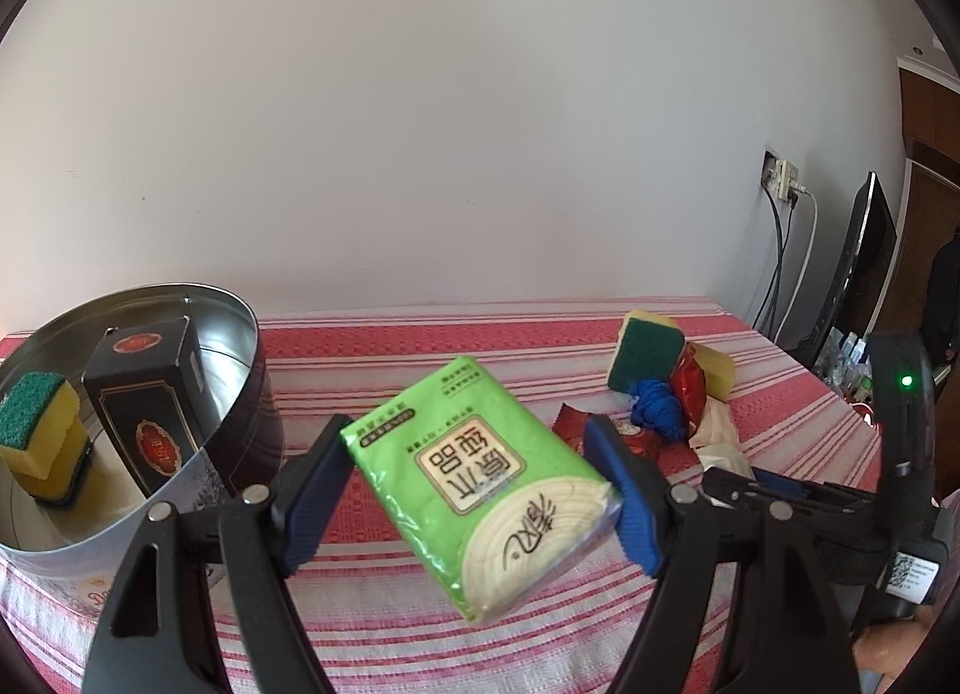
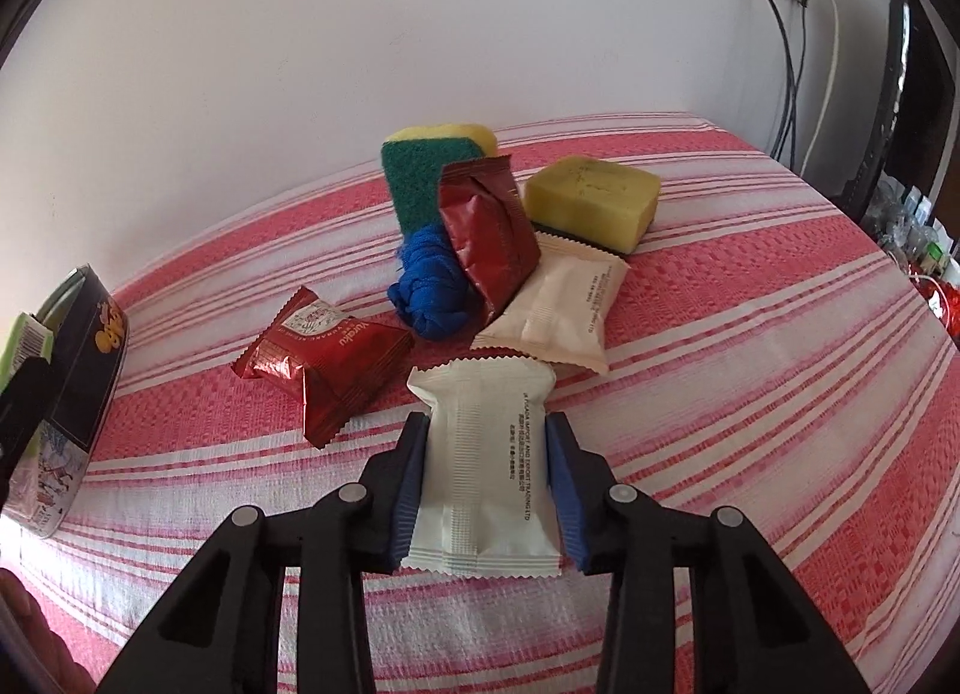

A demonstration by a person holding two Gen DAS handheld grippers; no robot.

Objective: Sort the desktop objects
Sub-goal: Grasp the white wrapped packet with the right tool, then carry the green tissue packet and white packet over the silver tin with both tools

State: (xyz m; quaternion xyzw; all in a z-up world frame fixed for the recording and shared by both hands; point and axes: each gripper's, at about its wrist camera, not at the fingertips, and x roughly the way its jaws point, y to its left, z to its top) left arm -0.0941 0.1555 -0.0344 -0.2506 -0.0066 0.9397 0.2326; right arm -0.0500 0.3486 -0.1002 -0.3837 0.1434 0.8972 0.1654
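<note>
My left gripper [image 1: 474,478] is shut on a green tissue pack [image 1: 480,484] and holds it tilted above the striped cloth, right of a round metal tin [image 1: 240,388]. The tin holds a black box [image 1: 150,400] and a yellow-green sponge [image 1: 39,436]. My right gripper [image 2: 487,472] is shut on a white snack packet [image 2: 486,466] lying on the cloth. Beyond it lies a pile: a second white packet [image 2: 558,304], two red packets [image 2: 324,358] [image 2: 486,226], a blue cloth bundle [image 2: 429,286], a green-faced sponge [image 2: 426,171] and a yellow sponge [image 2: 591,196].
The red and white striped cloth [image 2: 750,370] covers the table. The tin's side [image 2: 84,358] stands at the left in the right wrist view. A wall with a socket and cables [image 1: 786,184] is behind; a dark monitor [image 1: 864,256] stands at the right edge.
</note>
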